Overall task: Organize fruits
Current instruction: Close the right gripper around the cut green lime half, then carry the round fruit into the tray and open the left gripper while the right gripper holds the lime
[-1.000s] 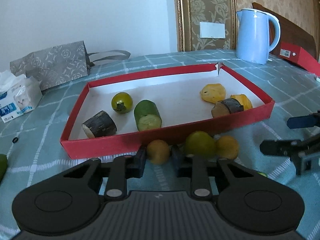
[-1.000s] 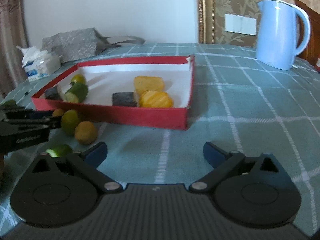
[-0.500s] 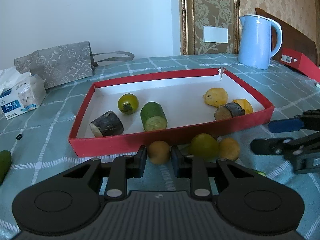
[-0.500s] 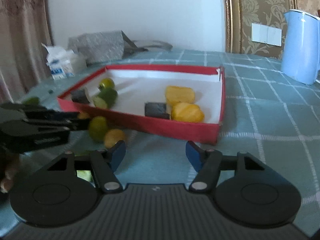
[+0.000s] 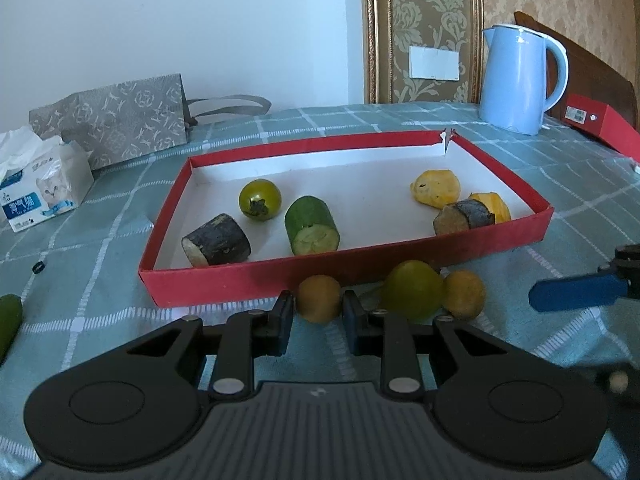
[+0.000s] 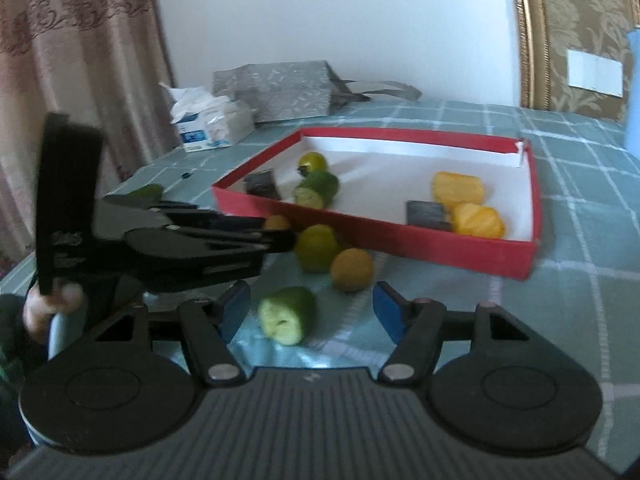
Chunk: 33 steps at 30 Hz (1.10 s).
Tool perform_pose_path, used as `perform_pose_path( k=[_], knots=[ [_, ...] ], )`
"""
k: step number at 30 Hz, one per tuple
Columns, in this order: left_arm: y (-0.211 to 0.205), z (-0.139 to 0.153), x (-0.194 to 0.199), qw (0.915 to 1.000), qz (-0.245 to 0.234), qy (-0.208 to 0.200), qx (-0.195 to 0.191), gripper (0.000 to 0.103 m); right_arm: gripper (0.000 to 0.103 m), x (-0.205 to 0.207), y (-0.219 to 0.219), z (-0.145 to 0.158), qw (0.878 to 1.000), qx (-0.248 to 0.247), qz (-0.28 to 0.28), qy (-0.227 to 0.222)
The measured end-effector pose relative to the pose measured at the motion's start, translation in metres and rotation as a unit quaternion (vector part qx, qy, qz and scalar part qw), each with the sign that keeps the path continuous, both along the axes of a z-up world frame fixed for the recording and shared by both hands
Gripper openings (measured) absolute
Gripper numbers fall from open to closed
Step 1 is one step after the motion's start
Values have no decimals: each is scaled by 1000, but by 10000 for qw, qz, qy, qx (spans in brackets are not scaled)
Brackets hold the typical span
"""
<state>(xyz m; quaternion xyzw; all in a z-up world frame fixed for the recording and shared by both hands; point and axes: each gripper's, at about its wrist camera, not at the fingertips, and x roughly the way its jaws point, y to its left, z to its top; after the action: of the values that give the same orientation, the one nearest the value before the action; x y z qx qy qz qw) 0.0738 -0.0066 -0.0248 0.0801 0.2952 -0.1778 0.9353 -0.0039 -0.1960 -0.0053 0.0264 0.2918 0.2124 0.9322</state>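
A shallow red cardboard tray with a white floor [image 5: 500, 240] lies on the teal checked tablecloth [image 5: 120, 240]. In it are six pieces: a round green tomato with its stem scar up [image 5: 260, 200], a cut green cucumber stub [image 5: 312, 226] just beside it, and a dark-skinned cut stalk piece [image 5: 218, 240] near the front left corner; toward the right end, a lumpy yellow piece [image 5: 436, 188], a second yellow piece [image 5: 494, 206] and another dark-skinned chunk [image 5: 462, 218] that touches it. The far right corner of the tray wall is torn.

Outside the tray, against its front wall, sit a small round yellow-brown fruit [image 5: 319, 298], a larger round green fruit [image 5: 412, 290] and another yellow-brown fruit [image 5: 464, 294]; the last two touch. The left gripper [image 5: 318, 318] is clamped on the first small fruit, its pads pressing on either side. The right gripper [image 6: 310, 312] has its blue-tipped jaws standing apart, with a loose cut green cucumber piece [image 6: 286, 314] on the cloth between them, untouched; that view is blurred.

A tissue pack [image 5: 44, 196] at the left carries a kitten picture and a blue label whose characters are too small to read. Behind it lies a grey patterned paper bag [image 5: 116, 128]. A pale blue electric kettle [image 5: 520, 80] stands beyond the tray, next to a red box [image 5: 600, 124] bearing a small white sticker, unreadable.
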Motion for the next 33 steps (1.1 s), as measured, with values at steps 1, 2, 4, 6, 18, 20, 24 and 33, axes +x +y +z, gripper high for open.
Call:
perform_pose_path(
  k=[1,2,4,6,18,20,24,33],
  knots=[
    [0,0,1,10000,1,24,1,26,66,-1,4,-1,10000,-90,19,-23],
    [0,0,1,10000,4,27,-7,26,66,-2,7,-2,9998,-199,17,-66],
    [1,0,1,10000,5,35,-20,26,63,-1,15,-6,9988,-472,-7,-156],
    [1,-1,1,10000,0,36,-8,26,50,0,19,-10,9980,-606,-21,-185],
    [1,-1,0,10000,-40,27,-2,26,30,1,14,-11,9947,-821,-391,-481],
    [1,-1,-1,10000,-57,12,15,26,30,2,7,-9,9908,-1018,-638,-622],
    [1,0,-3,9999,-153,12,-16,26,29,7,-10,-15,9889,-1060,-901,-521],
    [8,3,-21,9998,-91,-121,-141,26,29,4,-19,-14,9896,-812,-1011,-625]
  ],
)
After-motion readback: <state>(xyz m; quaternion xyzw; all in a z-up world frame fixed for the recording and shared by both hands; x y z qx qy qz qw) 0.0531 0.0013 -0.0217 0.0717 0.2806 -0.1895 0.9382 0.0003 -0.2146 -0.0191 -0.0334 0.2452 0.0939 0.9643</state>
